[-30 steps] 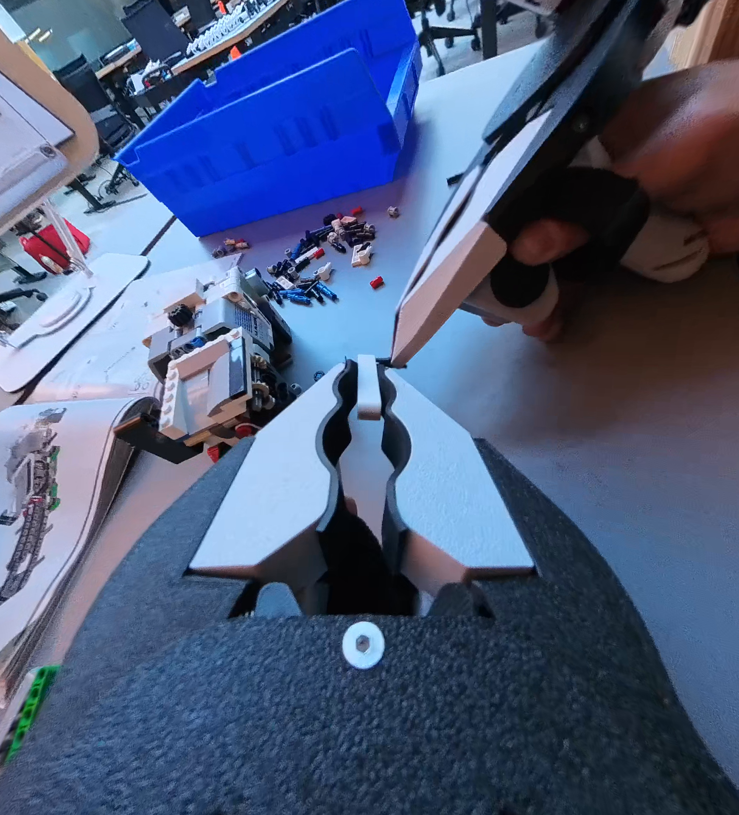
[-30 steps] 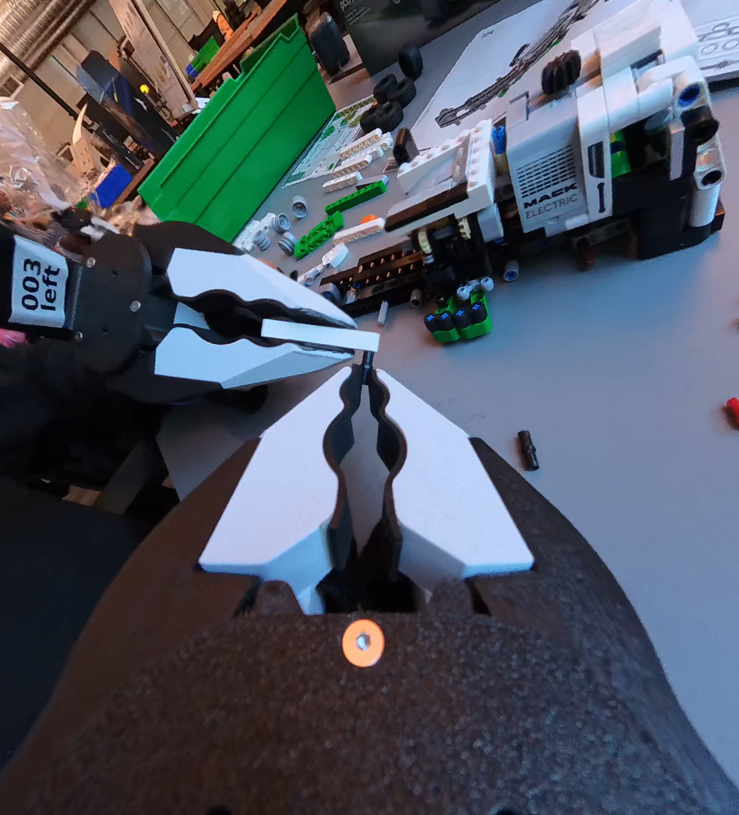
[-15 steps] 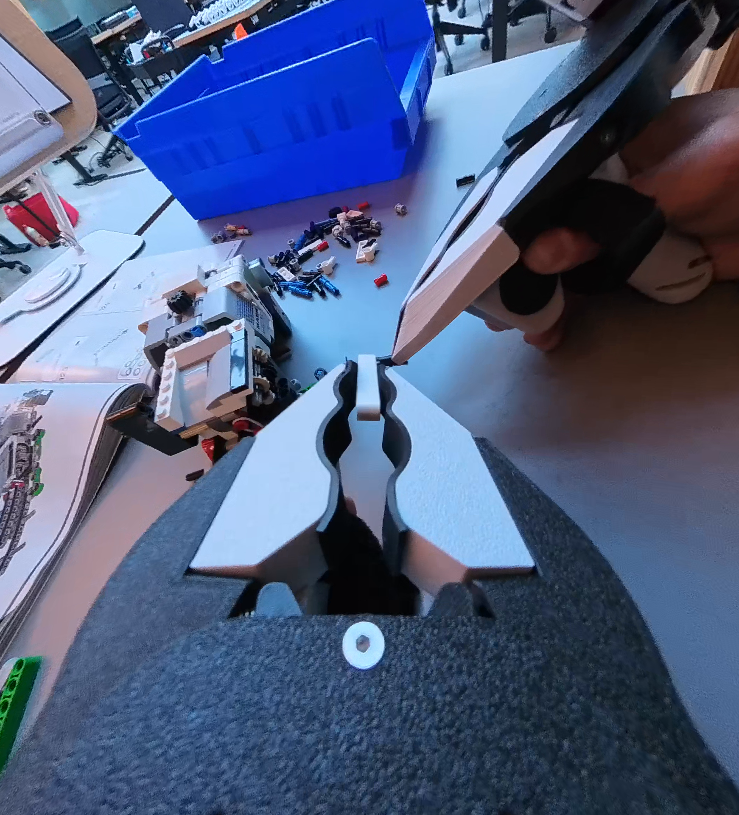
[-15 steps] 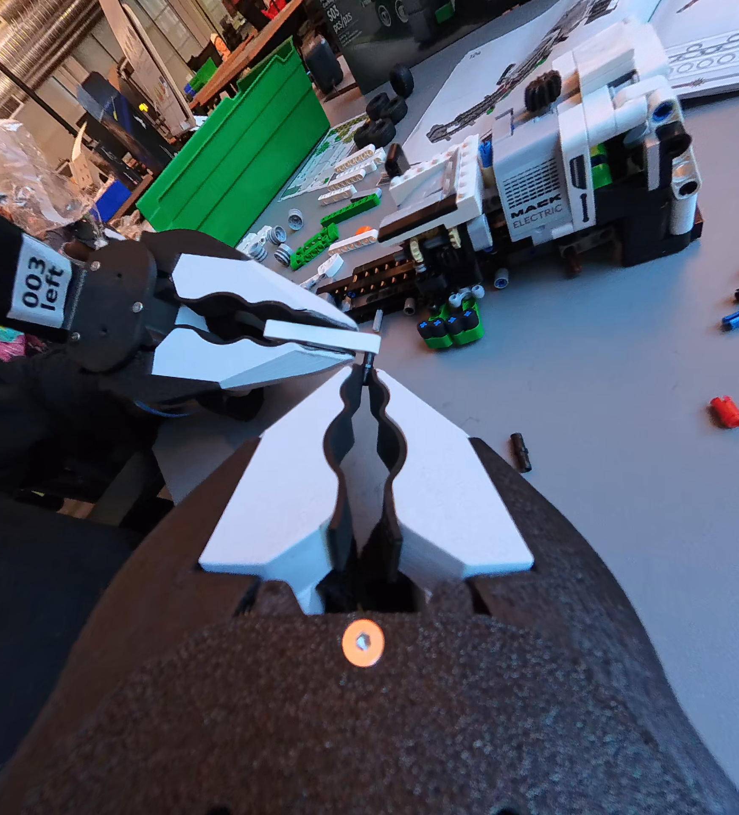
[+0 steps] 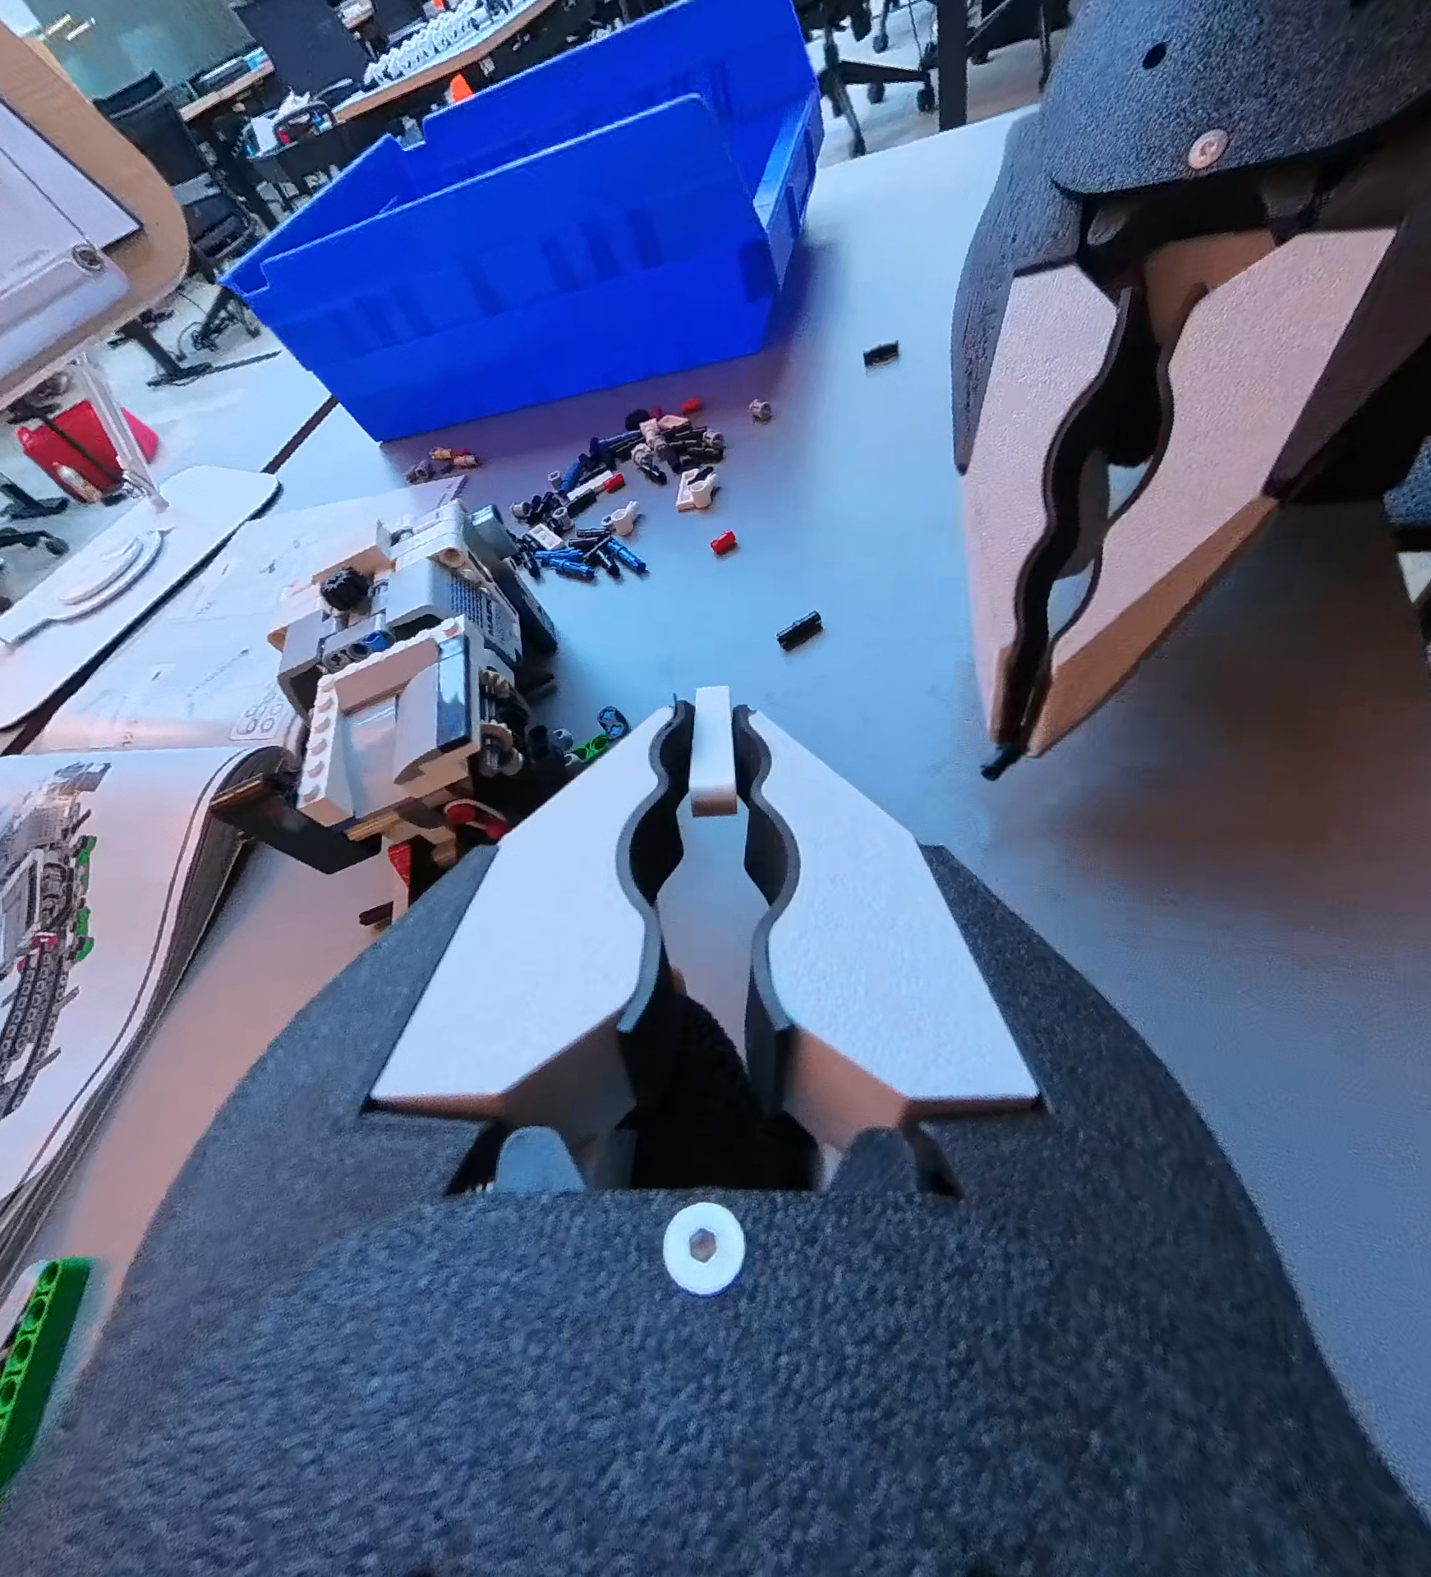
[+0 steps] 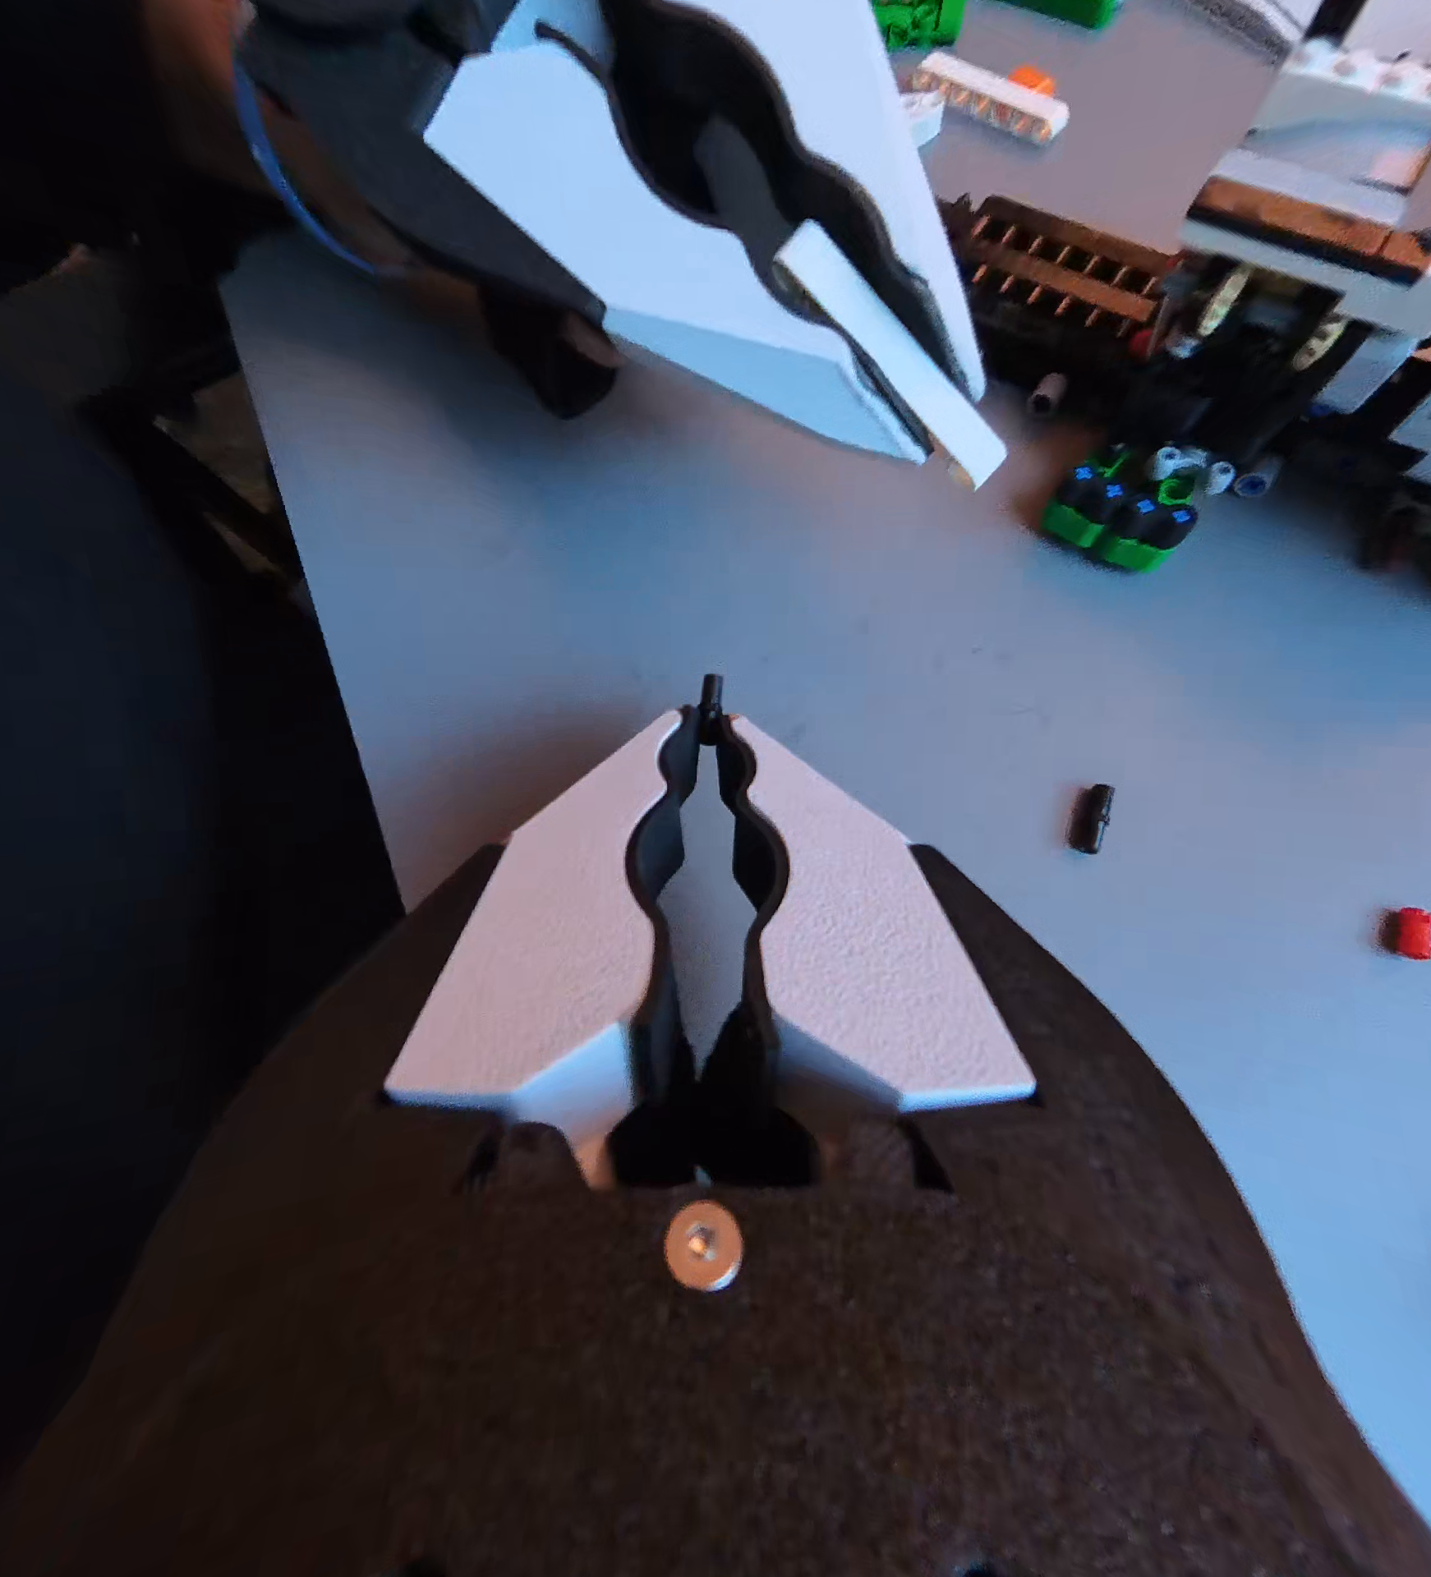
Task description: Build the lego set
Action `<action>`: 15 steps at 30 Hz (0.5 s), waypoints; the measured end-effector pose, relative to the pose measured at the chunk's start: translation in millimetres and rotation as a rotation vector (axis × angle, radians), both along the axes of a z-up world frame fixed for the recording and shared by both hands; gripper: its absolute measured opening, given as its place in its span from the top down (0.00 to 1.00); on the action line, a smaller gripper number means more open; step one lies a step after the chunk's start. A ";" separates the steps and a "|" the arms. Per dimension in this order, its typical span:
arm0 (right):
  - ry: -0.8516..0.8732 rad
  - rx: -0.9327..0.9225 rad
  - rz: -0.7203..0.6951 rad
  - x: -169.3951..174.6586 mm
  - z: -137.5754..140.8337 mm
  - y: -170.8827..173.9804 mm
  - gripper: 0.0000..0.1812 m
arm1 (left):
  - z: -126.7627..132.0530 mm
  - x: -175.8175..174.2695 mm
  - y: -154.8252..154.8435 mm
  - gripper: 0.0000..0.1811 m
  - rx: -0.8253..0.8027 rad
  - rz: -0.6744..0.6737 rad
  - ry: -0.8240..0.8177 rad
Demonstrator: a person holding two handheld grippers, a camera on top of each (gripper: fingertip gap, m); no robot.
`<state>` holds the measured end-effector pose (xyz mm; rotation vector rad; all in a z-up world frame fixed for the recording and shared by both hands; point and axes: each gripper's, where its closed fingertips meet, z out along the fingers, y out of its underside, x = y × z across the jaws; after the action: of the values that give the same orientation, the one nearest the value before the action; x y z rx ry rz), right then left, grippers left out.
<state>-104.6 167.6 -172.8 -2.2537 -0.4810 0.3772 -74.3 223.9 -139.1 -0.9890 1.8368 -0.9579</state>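
Note:
My left gripper (image 5: 710, 712) is shut on a flat white Lego piece (image 5: 712, 755) that sticks out past its tips. My right gripper (image 6: 708, 717) is shut on a small black pin (image 6: 709, 693), held above the grey table. In the left wrist view the right gripper (image 5: 1015, 742) hangs to the right, with the pin (image 5: 994, 762) at its tip, apart from the white piece. In the right wrist view the left gripper (image 6: 951, 427) is up ahead with the white piece (image 6: 891, 358). The part-built white and black truck model (image 5: 405, 683) stands to the left of my left gripper.
A blue bin (image 5: 541, 256) stands at the back, with a scatter of small parts (image 5: 627, 503) before it. Loose black pin (image 6: 1092, 817), red piece (image 6: 1410, 933) and green-black subassembly (image 6: 1122, 512) lie on the table. An instruction booklet (image 5: 38, 896) and a green beam (image 5: 4, 1399) lie left. Tip to tip, the grippers are about 7 cm apart. The right gripper is farther from the green beam (image 5: 4, 1399), some 30 cm, than the left, some 25 cm.
The two grippers have come apart. The right gripper, with the pin still in it, has swung away from the end of the white piece. The left gripper keeps its hold.

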 end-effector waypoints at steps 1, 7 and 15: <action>-0.026 0.002 0.002 1.9 -3.4 -0.5 0.98 | -0.8 -0.4 -0.7 0.96 0.010 -0.002 0.001; -0.061 -0.006 0.035 -0.3 -16.0 -5.1 0.98 | -3.0 -1.8 -3.0 0.96 0.048 -0.009 -0.003; -0.059 0.044 0.033 0.0 -12.1 -5.3 0.96 | -5.3 -2.3 -4.9 0.96 0.085 -0.014 -0.005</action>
<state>-104.7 162.3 -185.0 -2.2215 -0.5524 0.3147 -76.6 219.0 -144.5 -0.9222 1.8663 -0.8821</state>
